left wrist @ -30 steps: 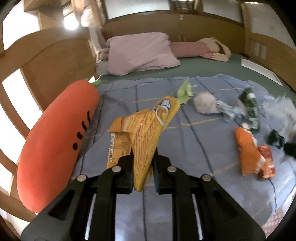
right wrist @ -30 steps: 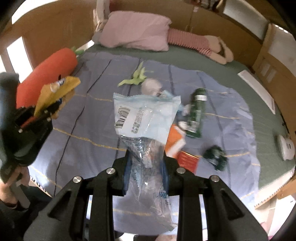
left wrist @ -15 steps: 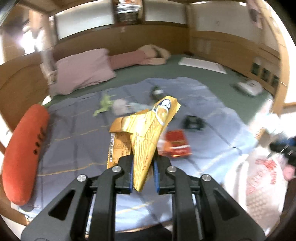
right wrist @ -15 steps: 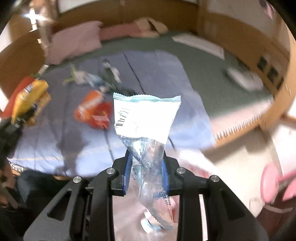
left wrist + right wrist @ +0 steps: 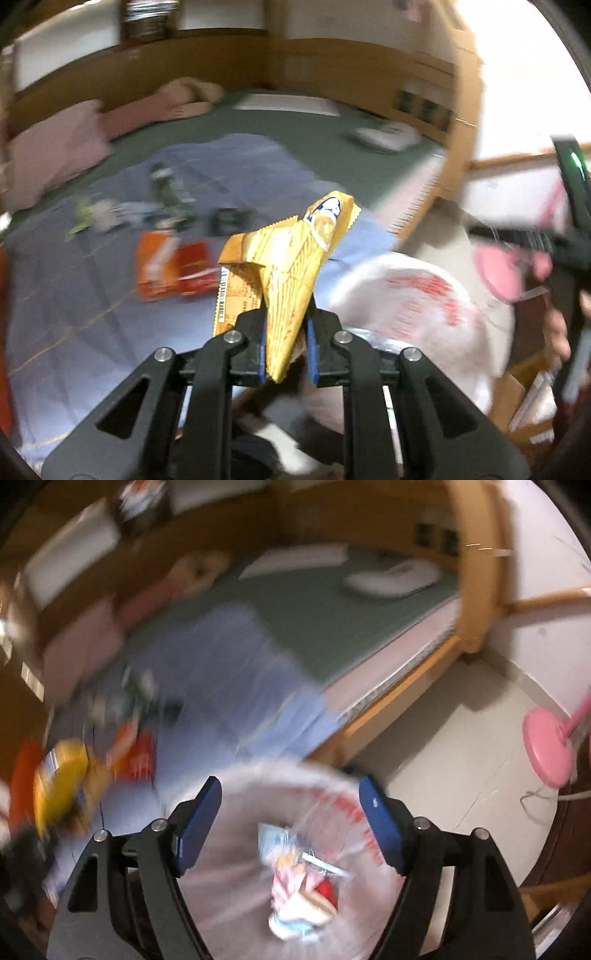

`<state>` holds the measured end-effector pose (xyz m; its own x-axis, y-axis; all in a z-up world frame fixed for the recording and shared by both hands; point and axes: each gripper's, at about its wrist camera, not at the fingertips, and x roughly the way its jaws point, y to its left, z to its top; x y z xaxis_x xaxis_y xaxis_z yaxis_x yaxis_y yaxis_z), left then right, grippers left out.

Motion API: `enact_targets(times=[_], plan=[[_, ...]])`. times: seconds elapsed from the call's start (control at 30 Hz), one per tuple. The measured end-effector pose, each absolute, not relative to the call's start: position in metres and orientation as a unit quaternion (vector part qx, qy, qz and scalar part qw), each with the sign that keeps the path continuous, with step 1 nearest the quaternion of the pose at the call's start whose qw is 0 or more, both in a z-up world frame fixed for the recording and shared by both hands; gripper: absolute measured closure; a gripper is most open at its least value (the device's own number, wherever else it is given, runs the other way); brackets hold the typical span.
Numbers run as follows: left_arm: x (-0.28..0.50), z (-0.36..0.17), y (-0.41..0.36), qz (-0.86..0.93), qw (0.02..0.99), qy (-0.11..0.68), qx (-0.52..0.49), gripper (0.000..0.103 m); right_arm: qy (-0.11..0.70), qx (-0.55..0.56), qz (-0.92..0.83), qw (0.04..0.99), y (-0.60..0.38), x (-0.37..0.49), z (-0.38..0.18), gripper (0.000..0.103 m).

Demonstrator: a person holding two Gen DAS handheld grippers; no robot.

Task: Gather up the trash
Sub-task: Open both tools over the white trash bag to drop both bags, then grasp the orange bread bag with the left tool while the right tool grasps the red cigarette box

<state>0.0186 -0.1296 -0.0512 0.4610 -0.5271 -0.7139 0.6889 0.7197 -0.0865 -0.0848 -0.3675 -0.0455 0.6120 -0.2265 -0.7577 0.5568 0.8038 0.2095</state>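
Note:
My left gripper point(image 5: 286, 347) is shut on a crumpled yellow snack wrapper point(image 5: 295, 266) that sticks up between its blue pads. It hangs over the bed's near edge, beside a white plastic bag with red print point(image 5: 413, 295). My right gripper point(image 5: 291, 819) hovers above that white bag point(image 5: 236, 886), its jaws opening and nothing between them. The clear blue-printed packet point(image 5: 291, 853) lies inside the bag among other trash. The yellow wrapper point(image 5: 61, 779) shows at the left of the right wrist view. Orange and red wrappers point(image 5: 173, 266) lie on the blue blanket point(image 5: 74, 317).
More litter, green and dark pieces point(image 5: 166, 203), lies farther back on the blanket. Pink pillows point(image 5: 48, 155) are at the bed's head. A wooden bed frame point(image 5: 399, 698) edges the pale floor point(image 5: 461, 760). A pink round stand point(image 5: 546, 749) is on the right.
Both grippers swung right from over the bed to the white bag at its edge. The right gripper opened and the clear packet dropped into the bag. The left kept hold of the yellow wrapper.

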Motion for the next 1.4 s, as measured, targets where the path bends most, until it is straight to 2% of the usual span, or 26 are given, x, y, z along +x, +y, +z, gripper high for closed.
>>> enact_targets(times=[0.1, 0.17, 0.23, 0.3, 0.43, 0.57, 0.77, 0.83, 0.93, 1.1, 1.27, 1.4], plan=[[-0.004, -0.053, -0.156, -0.435, 0.808, 0.378, 0.126, 0.084, 0.353, 0.233, -0.259, 0.868, -0.389, -0.096, -0.036, 0.028], [-0.02, -0.06, -0.174, -0.486, 0.77, 0.387, 0.144, 0.071, 0.355, 0.251, -0.27, 0.859, -0.4, -0.1, -0.039, 0.027], [-0.03, -0.069, -0.186, -0.508, 0.751, 0.393, 0.154, 0.033, 0.366, 0.279, -0.271, 0.846, -0.413, -0.1, -0.049, 0.027], [-0.034, -0.076, -0.192, -0.513, 0.745, 0.395, 0.161, 0.023, 0.373, 0.3, -0.269, 0.836, -0.423, -0.099, -0.056, 0.027], [-0.017, -0.077, -0.178, -0.501, 0.756, 0.398, 0.138, 0.014, 0.386, 0.31, -0.268, 0.827, -0.43, -0.091, -0.063, 0.027], [0.025, -0.067, -0.141, -0.453, 0.794, 0.391, 0.104, 0.013, 0.392, 0.303, -0.258, 0.83, -0.418, -0.077, -0.068, 0.027], [0.137, -0.089, -0.051, -0.219, 0.877, 0.41, 0.122, 0.013, 0.429, 0.257, -0.177, 0.848, -0.375, -0.01, -0.069, 0.027], [0.175, -0.105, -0.015, -0.144, 0.882, 0.432, 0.121, 0.022, 0.445, 0.247, -0.124, 0.852, -0.353, 0.022, -0.071, 0.028], [0.21, -0.122, 0.036, -0.068, 0.882, 0.454, 0.106, 0.026, 0.469, 0.217, -0.034, 0.856, -0.303, 0.081, -0.074, 0.028], [0.232, -0.14, 0.109, -0.011, 0.881, 0.472, 0.025, 0.026, 0.497, 0.111, 0.049, 0.859, -0.2, 0.177, -0.089, 0.028], [0.246, -0.159, 0.16, 0.051, 0.856, 0.513, -0.042, 0.026, 0.541, -0.062, 0.024, 0.838, -0.101, 0.238, -0.146, 0.028], [0.241, -0.152, 0.181, 0.062, 0.855, 0.509, -0.08, 0.021, 0.586, -0.093, -0.002, 0.805, -0.076, 0.267, -0.193, 0.028]])
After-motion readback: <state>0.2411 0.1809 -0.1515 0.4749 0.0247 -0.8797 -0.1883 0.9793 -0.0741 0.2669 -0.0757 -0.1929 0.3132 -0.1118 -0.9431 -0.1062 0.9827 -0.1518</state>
